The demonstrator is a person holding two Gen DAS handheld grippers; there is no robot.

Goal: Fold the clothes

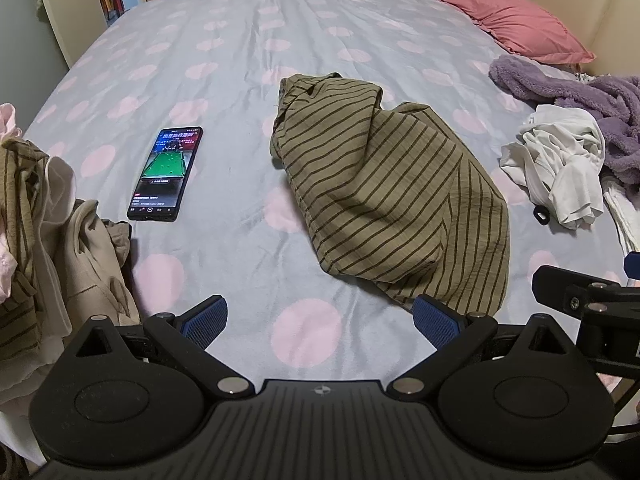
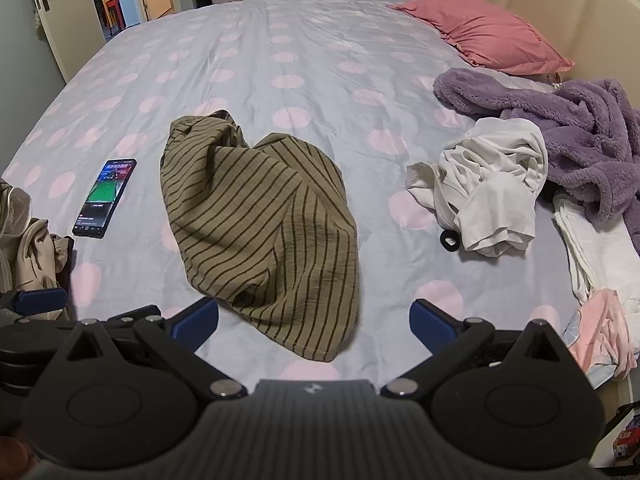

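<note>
- Left gripper (image 1: 320,322) and right gripper (image 2: 314,322) hover over the bed (image 2: 280,40), jaws spread wide, grasping nothing.
- Striped garment (image 2: 256,216) lies crumpled just ahead.

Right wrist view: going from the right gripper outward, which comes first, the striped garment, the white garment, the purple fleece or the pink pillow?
From the right gripper, whose jaws stand open:
1. Striped garment, crumpled straight ahead, its near edge between the fingers.
2. White garment, bunched up ahead to the right.
3. Purple fleece, behind the white one, far right.
4. Pink pillow, at the far right corner by the headboard.
</note>
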